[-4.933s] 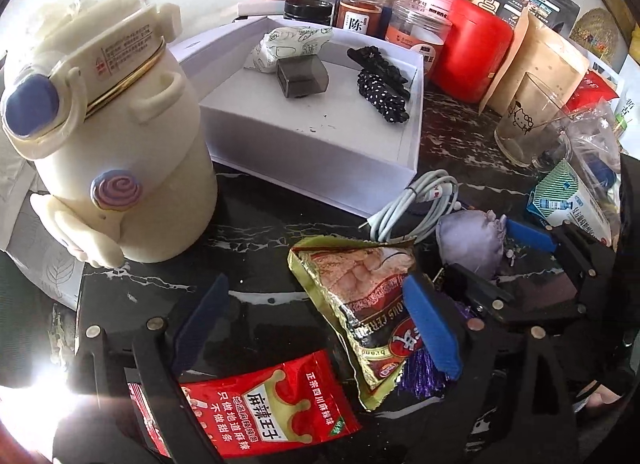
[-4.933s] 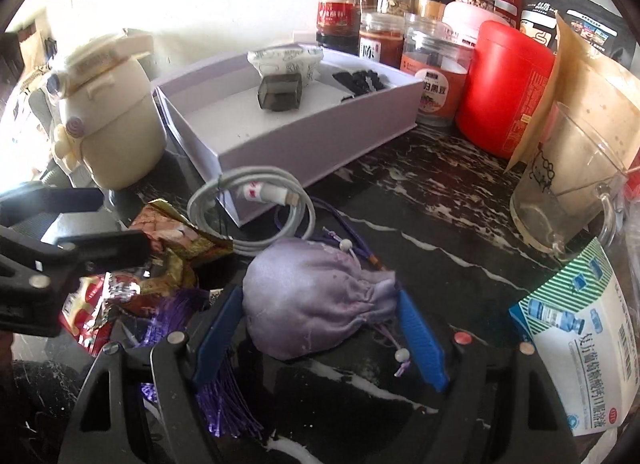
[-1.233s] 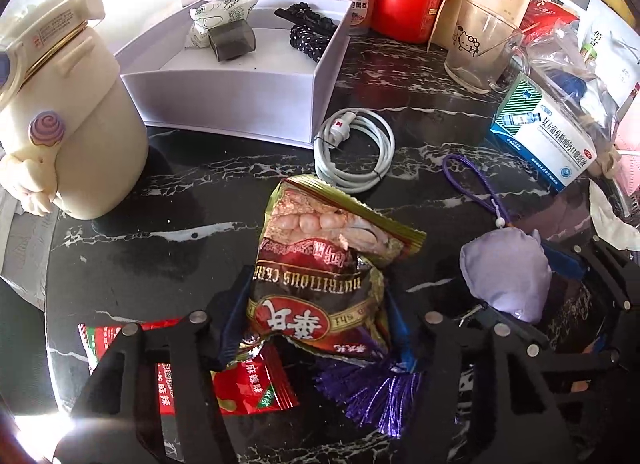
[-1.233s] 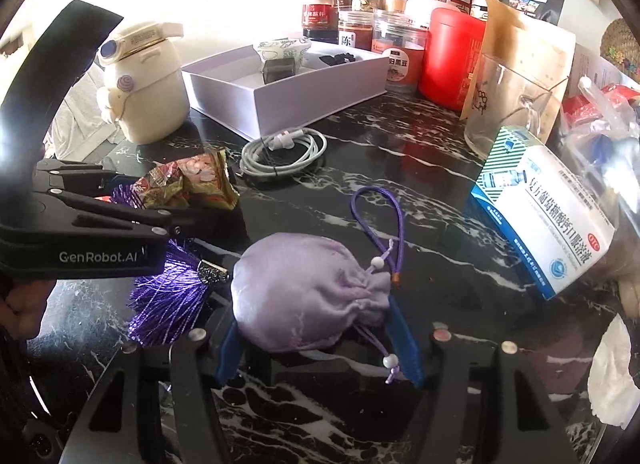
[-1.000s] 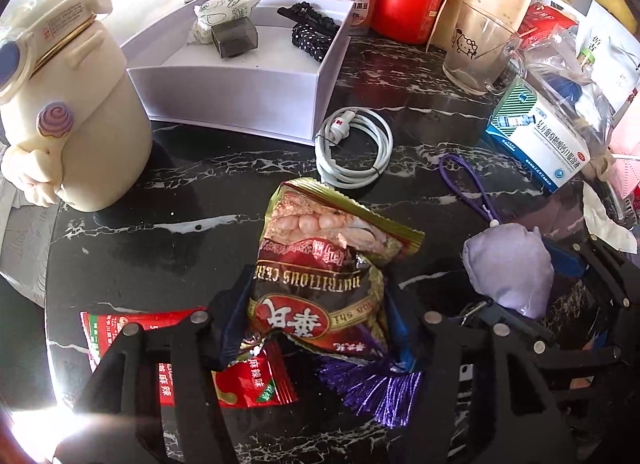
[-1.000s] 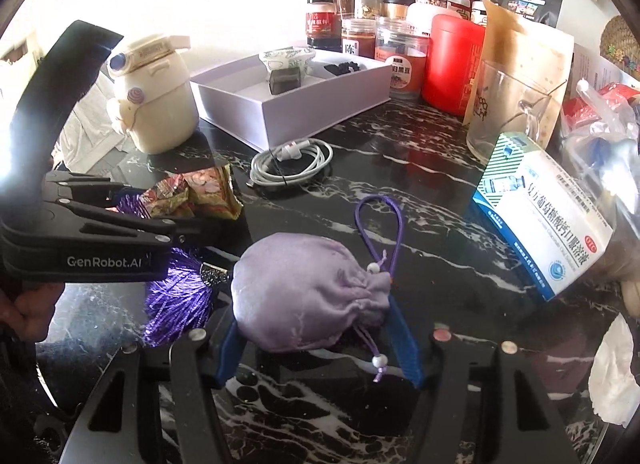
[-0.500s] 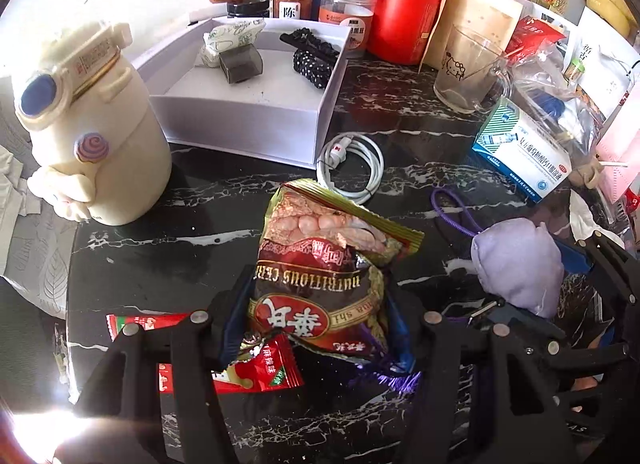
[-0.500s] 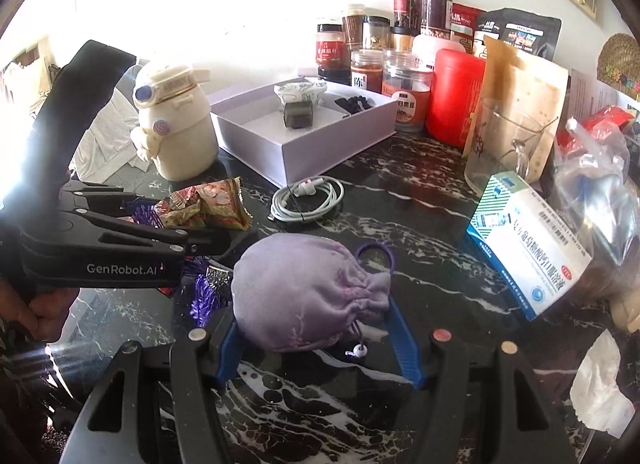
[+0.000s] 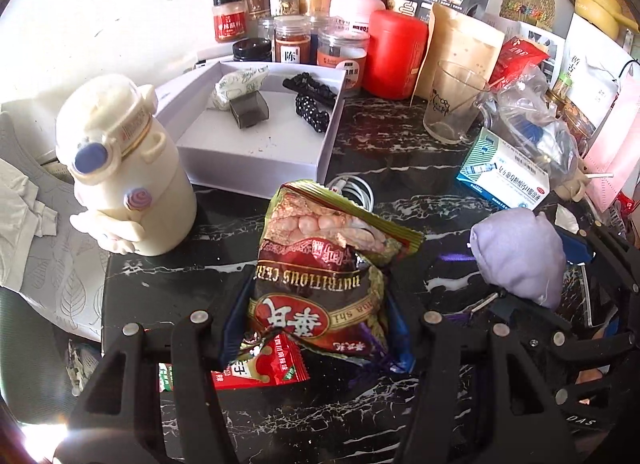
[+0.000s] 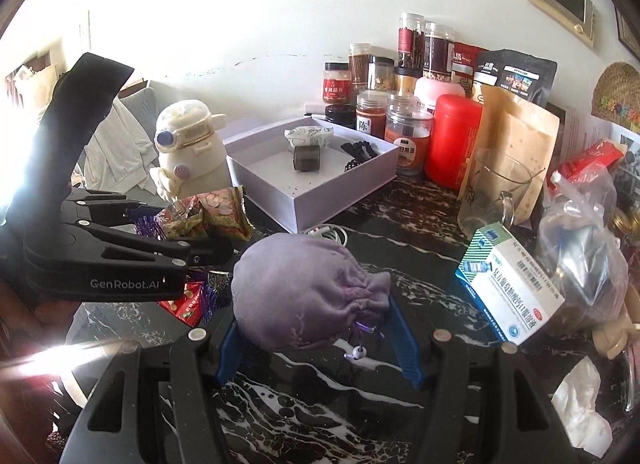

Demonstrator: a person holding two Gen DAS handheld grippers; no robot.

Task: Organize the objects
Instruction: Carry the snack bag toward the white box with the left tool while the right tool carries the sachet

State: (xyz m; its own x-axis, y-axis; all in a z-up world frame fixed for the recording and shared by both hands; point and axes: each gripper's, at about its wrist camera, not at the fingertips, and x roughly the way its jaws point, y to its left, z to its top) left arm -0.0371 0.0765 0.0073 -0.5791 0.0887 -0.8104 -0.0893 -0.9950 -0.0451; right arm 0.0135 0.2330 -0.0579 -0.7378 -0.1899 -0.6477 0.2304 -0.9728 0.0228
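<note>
lifted clear of the dark table [image 9: 400, 168] since a moment ago: snack bag [image 9: 328, 264] clamped in left tongs [image 9: 316, 328], purple pouch [image 10: 304, 296] clamped in right tongs [image 10: 316, 340]. white box [image 9: 256, 160] holding three items; cable [image 9: 360, 192], red packet [image 9: 260, 372] left out.

My left tongs [image 9: 316, 328] pinch a crumpled red-and-gold snack packet [image 9: 324, 268], standing upright off the black marble counter [image 9: 400, 168]. My right tongs [image 10: 316, 338] clamp a plump lilac drawstring pouch [image 10: 304, 296], cord dangling beneath. The white box [image 9: 256, 160] sits behind, open, beside the cream flask [image 9: 124, 168].
</note>
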